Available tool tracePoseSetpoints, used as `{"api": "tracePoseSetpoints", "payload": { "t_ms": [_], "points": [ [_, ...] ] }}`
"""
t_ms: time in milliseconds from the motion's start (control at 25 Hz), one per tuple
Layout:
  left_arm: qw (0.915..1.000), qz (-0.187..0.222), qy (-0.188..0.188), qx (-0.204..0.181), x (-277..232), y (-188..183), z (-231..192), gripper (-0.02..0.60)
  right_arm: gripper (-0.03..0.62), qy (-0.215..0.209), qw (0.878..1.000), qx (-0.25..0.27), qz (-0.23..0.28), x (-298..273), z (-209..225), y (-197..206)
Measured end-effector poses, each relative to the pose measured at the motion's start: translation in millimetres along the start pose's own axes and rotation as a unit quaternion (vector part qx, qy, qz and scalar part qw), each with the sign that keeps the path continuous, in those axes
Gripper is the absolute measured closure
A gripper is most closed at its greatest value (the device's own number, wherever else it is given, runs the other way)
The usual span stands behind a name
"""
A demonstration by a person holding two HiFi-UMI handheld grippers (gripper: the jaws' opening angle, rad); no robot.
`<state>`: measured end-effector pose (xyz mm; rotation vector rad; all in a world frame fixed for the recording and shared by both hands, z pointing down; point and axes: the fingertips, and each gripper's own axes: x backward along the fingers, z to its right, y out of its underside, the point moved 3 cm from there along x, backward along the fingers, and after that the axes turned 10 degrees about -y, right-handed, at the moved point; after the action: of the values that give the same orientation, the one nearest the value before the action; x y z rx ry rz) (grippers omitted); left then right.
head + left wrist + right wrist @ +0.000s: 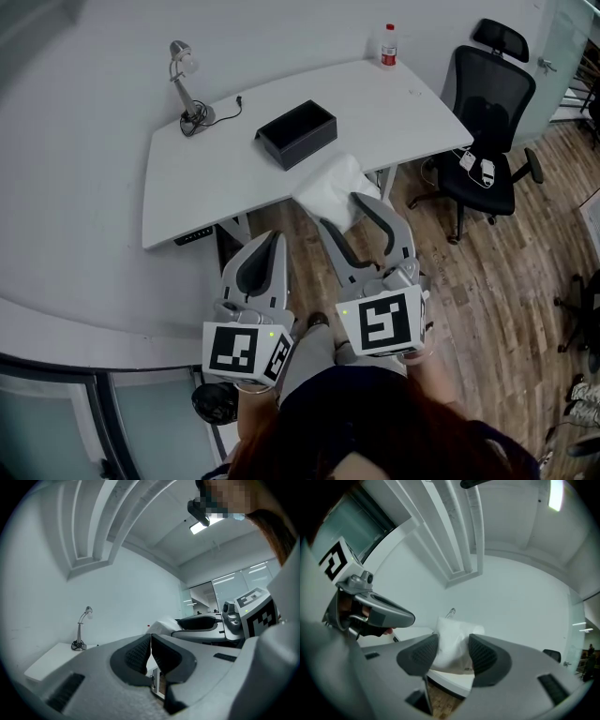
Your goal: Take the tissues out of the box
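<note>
An open black box point(297, 132) stands on the white table point(206, 187), towards its middle. A white pack of tissues point(328, 187) hangs over the table's near edge, clamped between the jaws of my right gripper point(343, 212). The right gripper view shows the tissue pack point(452, 630) pressed on both sides by the right gripper point(453, 639). My left gripper point(272, 240) is beside it on the left, short of the table edge. In its own view the left gripper point(150, 638) has its jaws together with nothing between them.
A desk lamp point(187, 89) with its cable stands at the table's far left and a bottle point(388, 45) at the far right corner. A black office chair point(487, 122) is on the wooden floor to the right of the table.
</note>
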<state>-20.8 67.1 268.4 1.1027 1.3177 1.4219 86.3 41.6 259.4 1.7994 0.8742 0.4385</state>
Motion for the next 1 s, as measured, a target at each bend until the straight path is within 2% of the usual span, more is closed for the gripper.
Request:
{"api": "tracePoseSetpoints", "payload": {
  "t_ms": [520, 1000],
  "points": [
    [1.0, 0.003, -0.002, 0.001, 16.7, 2.7, 14.2, 0.555, 0.376, 0.003, 1.0, -0.004, 0.004, 22.1, -6.2, 3.7],
    [0.9999, -0.008, -0.011, -0.003, 20.5, 7.8, 12.6, 0.555, 0.376, -0.01, 1.0, -0.005, 0.002, 20.5, -8.4, 4.3]
  ]
}}
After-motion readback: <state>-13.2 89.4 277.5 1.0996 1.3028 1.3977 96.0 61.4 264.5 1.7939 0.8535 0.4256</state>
